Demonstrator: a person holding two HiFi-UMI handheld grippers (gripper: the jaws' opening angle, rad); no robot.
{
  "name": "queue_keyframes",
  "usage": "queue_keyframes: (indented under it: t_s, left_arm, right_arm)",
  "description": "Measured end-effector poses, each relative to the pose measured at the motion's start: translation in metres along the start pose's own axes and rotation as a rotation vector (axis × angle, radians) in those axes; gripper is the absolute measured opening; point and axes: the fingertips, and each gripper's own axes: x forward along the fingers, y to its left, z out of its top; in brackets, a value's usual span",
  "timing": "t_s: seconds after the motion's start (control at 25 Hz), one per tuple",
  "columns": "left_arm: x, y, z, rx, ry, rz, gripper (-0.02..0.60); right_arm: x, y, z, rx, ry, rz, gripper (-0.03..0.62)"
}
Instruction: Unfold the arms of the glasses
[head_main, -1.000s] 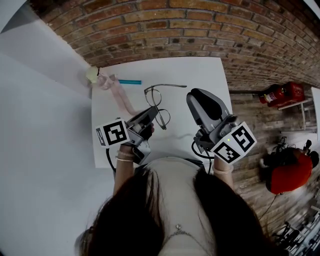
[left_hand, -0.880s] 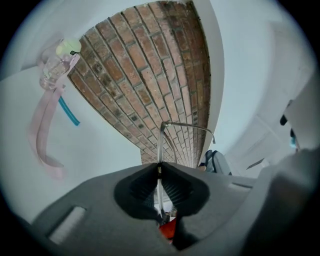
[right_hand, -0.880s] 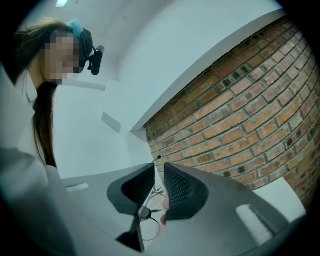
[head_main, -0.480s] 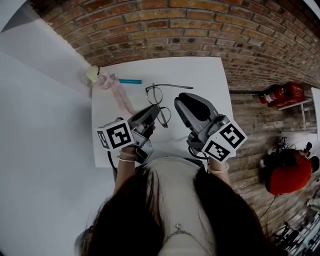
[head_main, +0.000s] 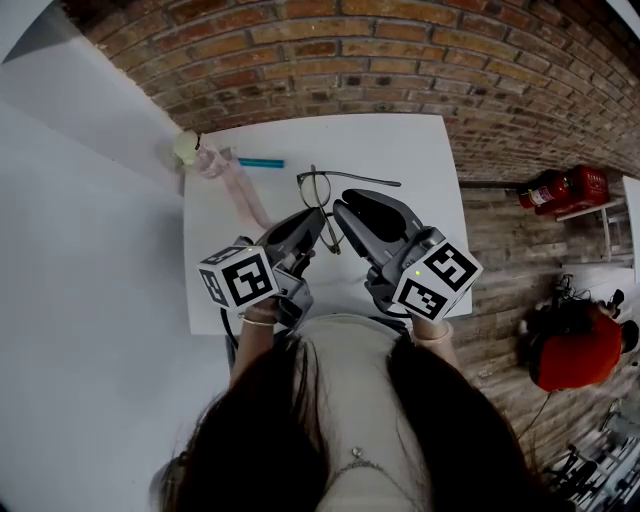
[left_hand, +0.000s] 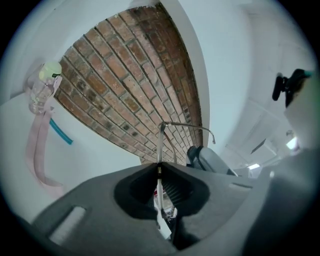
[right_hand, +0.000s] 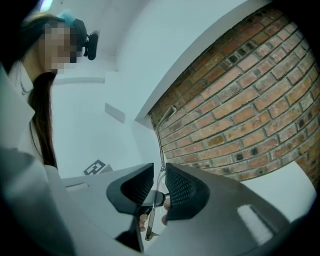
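The left gripper (head_main: 317, 224) is closed on the glasses (head_main: 316, 190). In the left gripper view its two jaws stand together with the thin metal frame (left_hand: 159, 150) pinched between them, and the frame goes up out of them in front of the brick wall (left_hand: 125, 85). One arm of the glasses (left_hand: 189, 126) is unfolded and points to the right.

The right gripper (head_main: 343, 212) is just beside the left one, and both meet at the near side of the glasses over the white table (head_main: 410, 150). In the right gripper view its jaws (right_hand: 160, 181) are a little apart, with a narrow gap, and a thin wire of the glasses (right_hand: 161, 150) passes through this gap. The wire seems to lie near one ribbed pad (right_hand: 181, 190), but I cannot say surely that it is touched.

At the far left corner of the table lie a clear bottle with a pale cap (head_main: 186, 148), a pink strap (head_main: 243, 195) and a teal stick (head_main: 261, 162), all well apart from the glasses.
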Motion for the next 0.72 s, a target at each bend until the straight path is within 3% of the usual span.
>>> queue_keyframes:
  t_s: [0.72]
  left_arm:
    - [0.003, -0.009, -0.004, 0.118, 0.016, 0.008, 0.021]
  right_arm:
    - [0.012, 0.0, -0.019, 0.025, 0.063, 0.005, 0.067]
